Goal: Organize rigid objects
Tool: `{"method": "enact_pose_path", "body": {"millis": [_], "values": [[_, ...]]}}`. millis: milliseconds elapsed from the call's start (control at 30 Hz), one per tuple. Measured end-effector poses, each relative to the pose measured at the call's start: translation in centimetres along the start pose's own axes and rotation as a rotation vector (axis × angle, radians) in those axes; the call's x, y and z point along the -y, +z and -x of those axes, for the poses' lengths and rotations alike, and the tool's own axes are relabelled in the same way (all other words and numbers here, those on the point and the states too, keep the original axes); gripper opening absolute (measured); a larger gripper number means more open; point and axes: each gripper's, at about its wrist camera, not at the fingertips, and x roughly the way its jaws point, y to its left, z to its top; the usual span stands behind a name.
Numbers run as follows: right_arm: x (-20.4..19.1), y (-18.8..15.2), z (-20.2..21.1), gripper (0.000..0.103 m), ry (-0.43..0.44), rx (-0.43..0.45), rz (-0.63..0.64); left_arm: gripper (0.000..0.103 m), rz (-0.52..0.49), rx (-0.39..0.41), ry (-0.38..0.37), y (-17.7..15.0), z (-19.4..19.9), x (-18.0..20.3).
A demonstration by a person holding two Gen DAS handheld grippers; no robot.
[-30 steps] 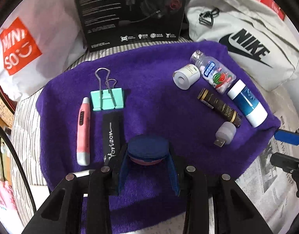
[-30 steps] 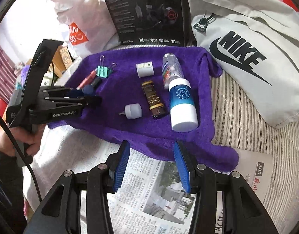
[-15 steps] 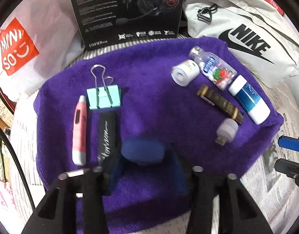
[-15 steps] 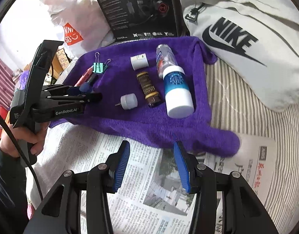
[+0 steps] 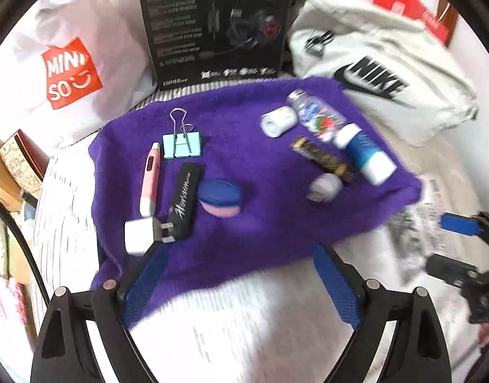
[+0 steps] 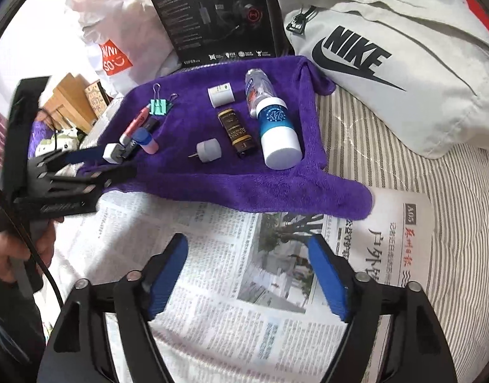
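Note:
A round blue-and-pink case lies free on the purple towel, beside a black stick, a pink pen, a teal binder clip and a white plug charger. My left gripper stands open and holds nothing, drawn back over the towel's near edge. On the right of the towel lie a white roll, a clear bottle, a blue-white bottle, a brown tube and a white USB light. My right gripper is open above the newspaper.
A black headset box, a white shopping bag and a grey Nike bag stand behind the towel. Striped bedding lies to the right. A hand holds the left gripper. Boxes sit at the far left.
My left gripper opened, let go of the blue-and-pink case onto the towel and pulled back toward the near edge. The right gripper stayed open over the newspaper, now spread wider.

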Motion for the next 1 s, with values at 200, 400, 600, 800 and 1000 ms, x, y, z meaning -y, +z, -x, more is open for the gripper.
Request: {"method": "enact_pose_path", "body": {"millis": [200,400,600,800,1000], "values": [[-1.6,-0.9,2.4,0.088,-0.006,0.025,0.002,0.103,0.016,0.068,0.023,-2.8,5.5,1.1],[-3.1,-2.3,4.5,0.101,0.001,0.045,-0.012,0.103,0.052,0.097,0.059,-5.0,9.0,1.5],[-3.7,-3.8,5.9,0.103,-0.037,0.045,-0.037,0.103,0.067,0.118,0.055,-6.8,11.1,2.0],[-3.9,-5.2,6.9,0.103,-0.061,0.053,-0.043,0.103,0.054,0.117,0.064,-7.8,11.9,2.8],[-3.7,-6.2,7.7,0.103,-0.091,0.067,-0.055,0.103,0.065,0.117,0.058,-8.4,12.5,2.6]]}}
